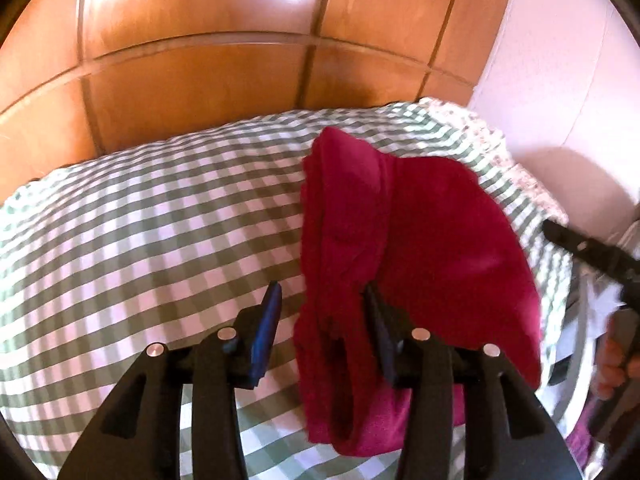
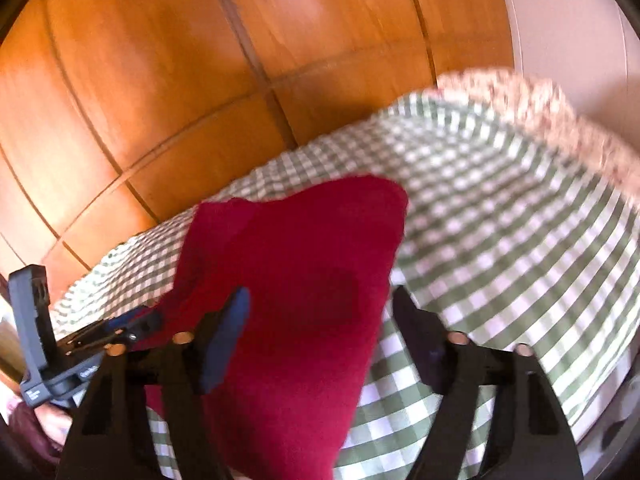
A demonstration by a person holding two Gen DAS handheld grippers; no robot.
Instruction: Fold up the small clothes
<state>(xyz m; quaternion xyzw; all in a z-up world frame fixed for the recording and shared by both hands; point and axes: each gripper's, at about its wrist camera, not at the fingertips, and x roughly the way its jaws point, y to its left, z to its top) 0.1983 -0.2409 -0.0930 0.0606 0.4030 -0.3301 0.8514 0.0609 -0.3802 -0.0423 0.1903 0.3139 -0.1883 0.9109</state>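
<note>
A dark red small garment (image 1: 420, 248) lies bunched and partly folded on the green-and-white checked bedspread (image 1: 140, 220). My left gripper (image 1: 324, 312) is open just above the garment's near edge, its right finger against a fold. In the right wrist view the same garment (image 2: 312, 280) lies between the spread fingers of my open right gripper (image 2: 320, 312). The left gripper (image 2: 116, 328) shows at the lower left there, and the right gripper (image 1: 580, 248) shows at the right edge of the left wrist view.
A wooden panelled headboard or wardrobe (image 1: 240, 72) stands behind the bed. A white wall (image 1: 560, 60) is at the right. A floral-patterned cloth (image 2: 540, 120) lies at the bed's far right edge. The bedspread (image 2: 500, 220) extends to the right.
</note>
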